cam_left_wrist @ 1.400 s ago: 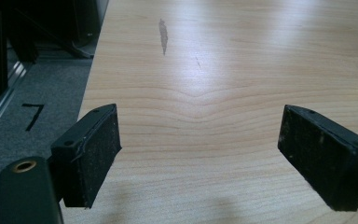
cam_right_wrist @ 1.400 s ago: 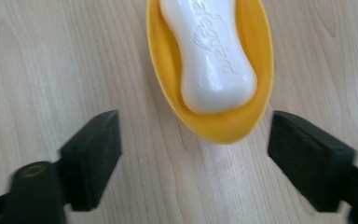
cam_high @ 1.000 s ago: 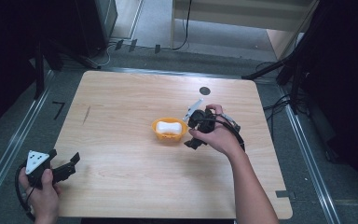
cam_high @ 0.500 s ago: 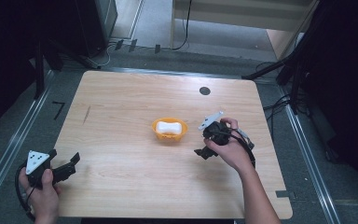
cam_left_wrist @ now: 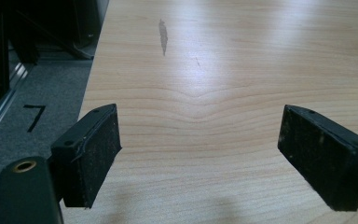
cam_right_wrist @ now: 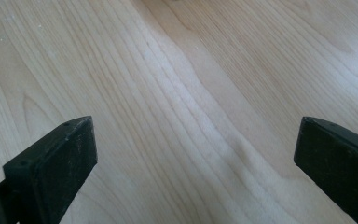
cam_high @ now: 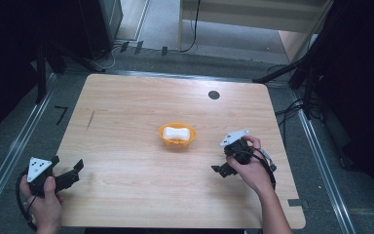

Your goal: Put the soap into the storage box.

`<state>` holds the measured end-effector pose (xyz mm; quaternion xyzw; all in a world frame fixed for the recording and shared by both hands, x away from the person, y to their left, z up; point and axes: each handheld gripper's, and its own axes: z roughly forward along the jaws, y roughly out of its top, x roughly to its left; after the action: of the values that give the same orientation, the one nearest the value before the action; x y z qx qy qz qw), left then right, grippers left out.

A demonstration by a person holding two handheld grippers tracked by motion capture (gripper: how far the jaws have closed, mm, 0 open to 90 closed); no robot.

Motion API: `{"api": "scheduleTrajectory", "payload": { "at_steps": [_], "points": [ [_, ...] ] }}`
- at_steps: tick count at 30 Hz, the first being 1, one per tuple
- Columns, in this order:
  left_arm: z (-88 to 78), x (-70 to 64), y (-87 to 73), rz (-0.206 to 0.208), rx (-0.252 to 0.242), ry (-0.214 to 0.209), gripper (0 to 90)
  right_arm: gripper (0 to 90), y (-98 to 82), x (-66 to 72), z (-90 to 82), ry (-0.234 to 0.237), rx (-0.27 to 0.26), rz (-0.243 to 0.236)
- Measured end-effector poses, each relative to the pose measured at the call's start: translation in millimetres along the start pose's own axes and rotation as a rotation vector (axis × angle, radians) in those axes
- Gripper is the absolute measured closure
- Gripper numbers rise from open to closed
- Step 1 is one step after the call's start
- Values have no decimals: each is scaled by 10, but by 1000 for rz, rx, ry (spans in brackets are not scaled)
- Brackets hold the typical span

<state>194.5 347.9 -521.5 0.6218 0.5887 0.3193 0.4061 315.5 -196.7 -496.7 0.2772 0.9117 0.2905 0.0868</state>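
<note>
The left gripper [cam_left_wrist: 200, 154] has its jaws spread wide over bare wooden table [cam_left_wrist: 223, 84]. Beyond the left finger [cam_left_wrist: 91, 154] lie a dark streak [cam_left_wrist: 162, 35] and grey floor [cam_left_wrist: 37, 93].

A wooden table [cam_high: 126, 122] is standing on a grey floor [cam_high: 9, 146], its grain showing close up in both gripper views. A dark streak [cam_high: 91, 119] is marking its left part, and a black disc [cam_high: 214, 94] is lying near its far edge. Cables [cam_high: 190, 29] are trailing over the floor beyond it. Black tape [cam_high: 61, 113] is sticking to the floor at the left, beside a metal rail [cam_high: 14, 151].
</note>
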Motion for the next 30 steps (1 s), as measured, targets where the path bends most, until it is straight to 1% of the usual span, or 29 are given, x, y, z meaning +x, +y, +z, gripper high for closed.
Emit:
{"api": "scheduleTrajectory", "payload": {
  "at_steps": [1,6,8,9,12,13,14,16,24,26,30],
  "points": [
    [0,0,0,0,0,0,133,0,-33,1,-14,-4,-4,11],
    [0,-1,0,2,0,-1,133,0,-198,-6,-76,-22,-31,36],
    [-1,-1,0,4,1,-1,133,0,-264,-7,-96,-21,-43,39],
    [-1,-3,0,5,1,1,133,0,-333,-2,-119,-26,-47,54],
    [1,-5,-1,7,0,2,133,0,-396,0,-138,-31,-55,59],
    [1,-6,-1,9,-1,3,133,0,-430,2,-149,-35,-62,65],
    [0,-7,-1,10,-1,4,133,0,-506,5,-182,-46,-79,72],
    [1,-8,-1,11,-1,4,133,0,-529,3,-194,-50,-86,74],
    [1,-11,-1,12,-2,4,133,0,-770,1,-330,-75,-136,110],
    [0,-10,-1,14,-1,5,133,0,-831,13,-357,-84,-139,125],
    [0,-10,-2,13,-3,5,133,0,-952,17,-413,-91,-158,139]
  ]
}}
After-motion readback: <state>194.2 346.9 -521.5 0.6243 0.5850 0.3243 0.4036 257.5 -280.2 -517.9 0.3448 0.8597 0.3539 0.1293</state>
